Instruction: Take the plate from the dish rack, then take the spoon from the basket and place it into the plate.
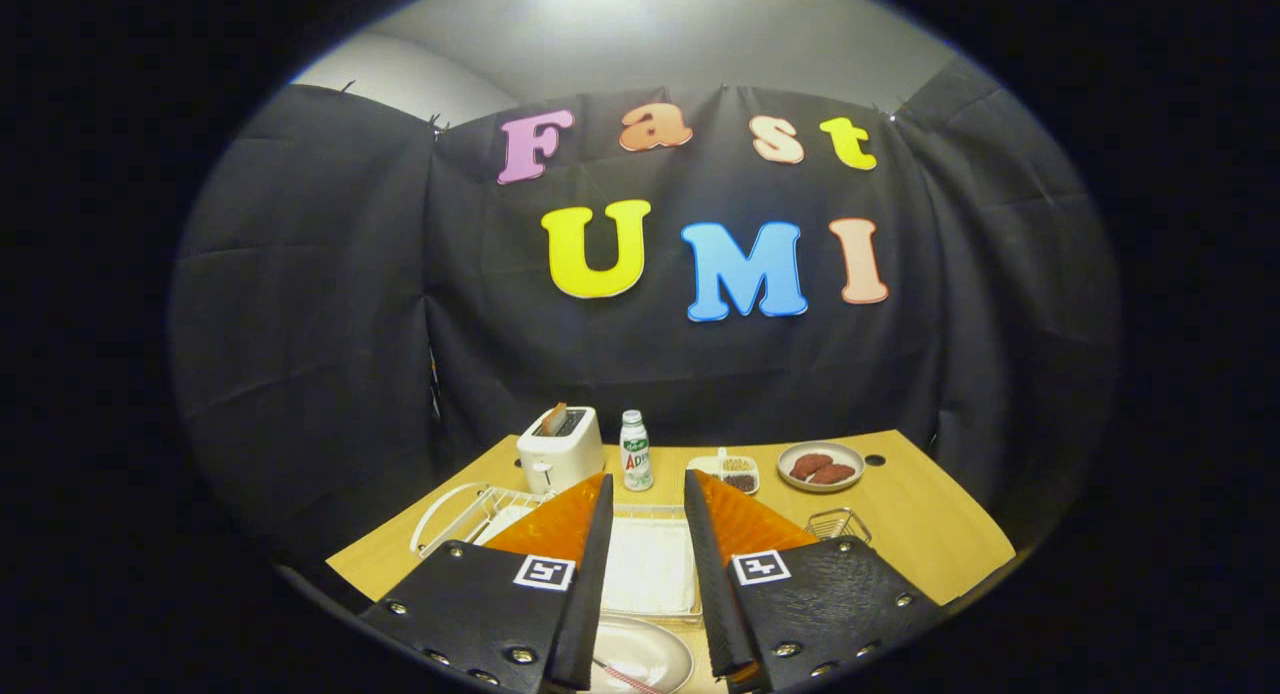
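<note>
My gripper [648, 486] is held above the near end of a wooden table [930, 534], its fingers open with nothing gripped. Below and between the fingers, close to me, a pale plate [645, 652] lies flat on the table. On the plate rests a thin striped handle that looks like the spoon [622, 676]; its bowl is hidden. The white wire dish rack [455, 514] stands beyond the left finger. A small wire basket [838, 524] sits just past the right finger, and I cannot tell what is in it.
A white rectangular tray [650, 564] lies between the fingers, beyond the plate. Farther back stand a white toaster [560, 449], a small bottle [634, 449], a divided snack dish [735, 471] and a plate of brown patties [820, 467].
</note>
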{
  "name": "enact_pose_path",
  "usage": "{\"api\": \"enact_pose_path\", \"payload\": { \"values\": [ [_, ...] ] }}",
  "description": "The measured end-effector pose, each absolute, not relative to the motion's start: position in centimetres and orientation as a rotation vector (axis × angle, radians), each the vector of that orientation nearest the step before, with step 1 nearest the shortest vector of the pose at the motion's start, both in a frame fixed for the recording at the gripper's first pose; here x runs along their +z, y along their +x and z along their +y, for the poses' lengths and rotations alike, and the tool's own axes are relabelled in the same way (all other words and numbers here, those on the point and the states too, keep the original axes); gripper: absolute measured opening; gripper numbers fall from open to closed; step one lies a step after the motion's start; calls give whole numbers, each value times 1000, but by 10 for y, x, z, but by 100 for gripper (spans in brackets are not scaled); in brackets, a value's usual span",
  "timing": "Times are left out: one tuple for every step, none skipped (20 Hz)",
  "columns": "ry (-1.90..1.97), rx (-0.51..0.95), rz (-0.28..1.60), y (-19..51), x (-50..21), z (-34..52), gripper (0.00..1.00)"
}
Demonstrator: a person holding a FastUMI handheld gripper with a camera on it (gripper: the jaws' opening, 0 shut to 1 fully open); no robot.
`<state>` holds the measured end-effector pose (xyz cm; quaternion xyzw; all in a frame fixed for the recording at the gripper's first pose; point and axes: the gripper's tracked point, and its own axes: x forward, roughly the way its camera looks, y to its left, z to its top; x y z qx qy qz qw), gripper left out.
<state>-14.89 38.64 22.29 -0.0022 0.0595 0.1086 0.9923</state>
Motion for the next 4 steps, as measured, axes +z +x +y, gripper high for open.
{"api": "enact_pose_path", "payload": {
  "values": [
    [-4, 210, 102, -147, 230, 385, 43],
    [-6, 203, 88, -145, 236, 382, 43],
    [-10, 198, 74, -144, 243, 379, 43],
    [-14, 193, 62, -143, 248, 377, 43]
  ]
}}
